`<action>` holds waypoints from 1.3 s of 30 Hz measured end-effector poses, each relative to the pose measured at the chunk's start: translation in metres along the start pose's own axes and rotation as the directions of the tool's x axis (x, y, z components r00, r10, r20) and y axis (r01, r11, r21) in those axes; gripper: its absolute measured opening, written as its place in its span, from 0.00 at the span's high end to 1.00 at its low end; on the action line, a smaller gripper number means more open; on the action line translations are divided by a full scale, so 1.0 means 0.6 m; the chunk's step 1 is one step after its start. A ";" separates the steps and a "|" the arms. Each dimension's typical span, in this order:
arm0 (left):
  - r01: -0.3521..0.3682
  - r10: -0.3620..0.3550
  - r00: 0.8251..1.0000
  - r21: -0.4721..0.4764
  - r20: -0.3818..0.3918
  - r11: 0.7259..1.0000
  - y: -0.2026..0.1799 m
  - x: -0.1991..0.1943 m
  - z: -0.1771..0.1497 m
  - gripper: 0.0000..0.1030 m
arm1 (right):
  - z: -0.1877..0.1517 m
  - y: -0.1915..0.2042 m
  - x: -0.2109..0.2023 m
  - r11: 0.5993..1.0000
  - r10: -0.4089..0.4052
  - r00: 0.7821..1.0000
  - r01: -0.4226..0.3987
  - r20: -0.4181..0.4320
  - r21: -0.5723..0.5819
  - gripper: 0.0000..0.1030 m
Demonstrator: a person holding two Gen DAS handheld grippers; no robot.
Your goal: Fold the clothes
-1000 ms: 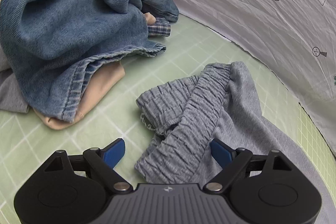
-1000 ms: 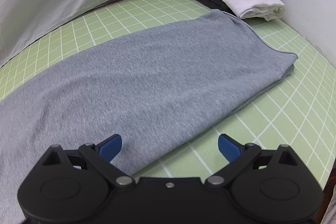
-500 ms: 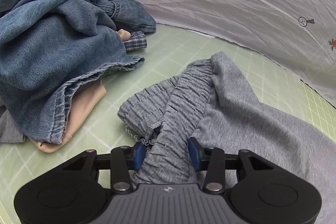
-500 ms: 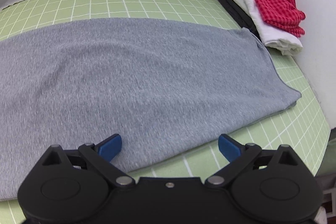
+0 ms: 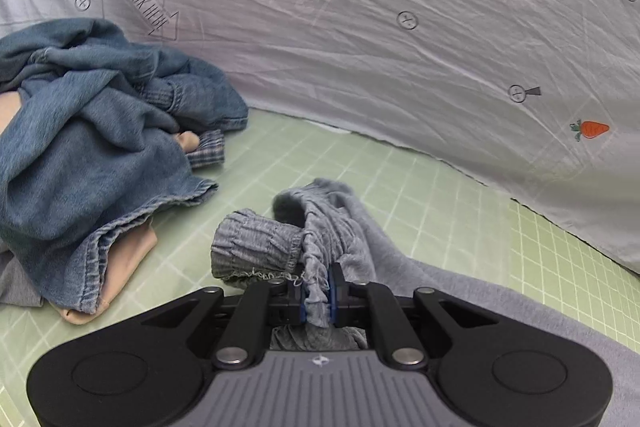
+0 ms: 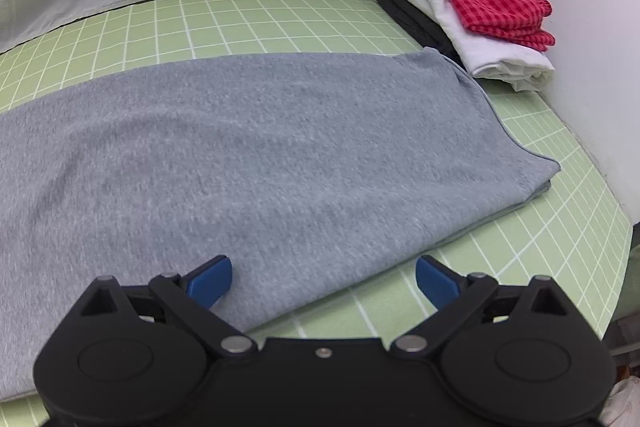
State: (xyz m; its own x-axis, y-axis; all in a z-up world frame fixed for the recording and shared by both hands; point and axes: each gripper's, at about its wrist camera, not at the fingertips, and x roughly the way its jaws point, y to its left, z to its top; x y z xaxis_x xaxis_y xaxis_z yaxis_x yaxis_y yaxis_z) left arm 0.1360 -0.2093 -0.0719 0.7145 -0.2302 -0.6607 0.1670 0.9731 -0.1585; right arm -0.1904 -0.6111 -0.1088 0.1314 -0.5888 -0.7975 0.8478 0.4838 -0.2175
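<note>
Left wrist view gives you a pale green gridded mat [image 5: 400,195] backed by a creased white sheet [image 5: 360,47] printed with carrots and arrows. A heap of denim [image 5: 92,147] fills the left of the frame, with a tan garment [image 5: 128,255] beneath it, mostly hidden. At lower centre your left gripper [image 5: 317,297] is clamped on the gathered waistband of the grey trousers [image 5: 312,255], lifting it off the mat.

In the right wrist view the same grey trousers [image 6: 260,155] lie flat across the middle, their left end cut off by the frame. A folded stack [image 6: 472,11], red check on white on dark, sits upper right against a white wall [image 6: 592,27]. Your right gripper [image 6: 324,279] hovers low, jaws wide apart over the trousers' near edge.
</note>
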 end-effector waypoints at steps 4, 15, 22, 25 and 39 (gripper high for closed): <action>0.066 -0.062 0.997 0.104 -0.044 0.992 -0.080 -0.003 -0.043 0.90 | 0.001 -0.048 0.006 0.999 -0.003 1.000 0.002 0.013 0.038 0.03; 0.273 -0.186 0.951 0.381 -0.249 0.883 -0.309 0.005 -0.193 0.84 | -0.002 -0.181 0.040 0.995 -0.039 0.999 0.040 -0.013 0.087 0.03; 0.337 -0.235 0.931 0.406 -0.281 0.849 -0.355 -0.007 -0.209 0.68 | 0.010 -0.214 0.063 0.992 -0.037 0.999 0.041 -0.035 0.119 0.03; 0.344 -0.255 0.930 0.384 -0.264 0.857 -0.348 -0.016 -0.193 0.63 | 0.007 -0.203 0.068 0.994 -0.020 0.999 0.024 -0.045 0.105 0.03; 0.350 -0.289 0.936 0.424 -0.202 0.835 -0.350 -0.022 -0.146 0.38 | -0.004 -0.182 0.069 0.994 0.007 0.997 0.002 -0.071 0.113 0.03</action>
State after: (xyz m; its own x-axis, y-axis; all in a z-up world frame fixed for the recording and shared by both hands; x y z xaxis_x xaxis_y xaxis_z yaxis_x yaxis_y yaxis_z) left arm 0.0321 -0.4112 -0.0943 0.4830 -0.4977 -0.7204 0.6778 0.7334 -0.0523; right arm -0.2788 -0.6868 -0.1198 0.1002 -0.5383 -0.8368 0.9007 0.4064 -0.1536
